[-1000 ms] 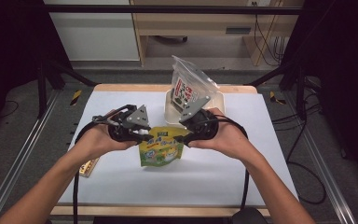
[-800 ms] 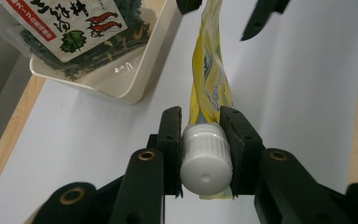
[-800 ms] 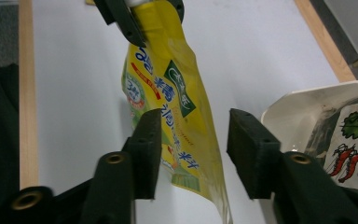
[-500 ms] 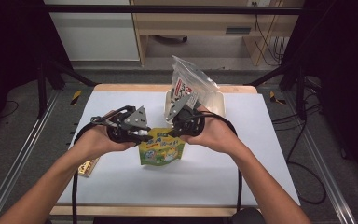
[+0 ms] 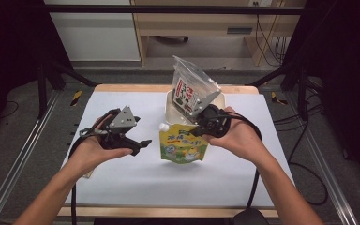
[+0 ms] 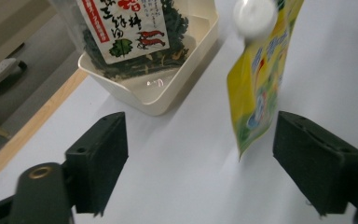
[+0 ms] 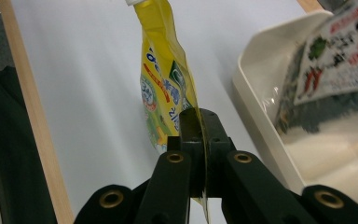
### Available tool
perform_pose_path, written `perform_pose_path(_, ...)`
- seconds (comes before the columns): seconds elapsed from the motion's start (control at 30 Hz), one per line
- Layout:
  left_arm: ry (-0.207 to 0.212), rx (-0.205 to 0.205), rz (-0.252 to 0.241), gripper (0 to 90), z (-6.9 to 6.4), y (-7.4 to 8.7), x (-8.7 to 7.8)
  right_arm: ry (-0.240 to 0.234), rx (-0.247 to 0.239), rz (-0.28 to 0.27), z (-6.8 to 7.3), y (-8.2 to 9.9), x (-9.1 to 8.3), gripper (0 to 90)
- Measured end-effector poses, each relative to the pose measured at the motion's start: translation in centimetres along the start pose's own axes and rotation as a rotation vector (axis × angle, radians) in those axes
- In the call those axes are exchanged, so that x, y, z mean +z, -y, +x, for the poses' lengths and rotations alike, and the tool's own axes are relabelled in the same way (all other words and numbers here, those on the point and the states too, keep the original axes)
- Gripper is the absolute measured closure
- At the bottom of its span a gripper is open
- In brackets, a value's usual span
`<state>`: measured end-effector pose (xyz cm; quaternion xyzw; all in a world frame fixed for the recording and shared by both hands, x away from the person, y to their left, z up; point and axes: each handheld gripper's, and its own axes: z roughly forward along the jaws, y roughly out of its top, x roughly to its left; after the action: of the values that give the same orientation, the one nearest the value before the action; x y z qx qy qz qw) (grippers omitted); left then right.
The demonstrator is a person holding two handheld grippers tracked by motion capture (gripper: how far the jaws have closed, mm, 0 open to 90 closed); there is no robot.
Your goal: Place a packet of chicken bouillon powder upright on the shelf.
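Right claw (image 5: 199, 131) clenched on yellow pouch (image 5: 183, 145), palm up; left claw (image 5: 143, 142) just released, jaws apart beside it.

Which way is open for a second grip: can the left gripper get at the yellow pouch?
Probably yes: the left gripper, jaws just opened, faces the yellow pouch with bare table between; the right gripper pinches its far edge.

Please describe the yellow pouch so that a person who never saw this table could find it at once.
On the white table, look in front of the cream plastic tub holding a clear bag of dark dried seaweed. There hangs a yellow spouted foil pouch, pinched in the right tool. Its white screw cap and cartoon print set it apart.
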<state>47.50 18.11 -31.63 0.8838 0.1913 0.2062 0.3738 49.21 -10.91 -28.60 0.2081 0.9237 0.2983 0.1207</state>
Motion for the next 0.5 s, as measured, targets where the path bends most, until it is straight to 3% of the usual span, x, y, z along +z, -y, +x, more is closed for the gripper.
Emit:
perform_pose_path(0.13, -0.028, -0.023, 0.019, 12.0, -0.7, 1.0, 0.7, 0.015, 0.032, 0.002, -0.5, 1.4, -0.7, 90.0)
perform_pose_path(0.33, -0.062, -0.118, 0.043, 9.0, -1.9, 3.1, 2.4, 0.053, 0.111, -0.004, -1.6, 3.7, -2.2, 90.0)
perform_pose_path(0.43, -0.071, -0.135, 0.041, 8.7, -2.1, 3.7, 2.8, 0.069, 0.136, -0.003, -1.9, 4.3, -2.8, 90.0)
perform_pose_path(0.5, -0.102, -0.149, 0.033, 8.8, -2.1, 4.5, 3.3, 0.085, 0.159, 0.008, -2.2, 4.6, -3.2, 90.0)
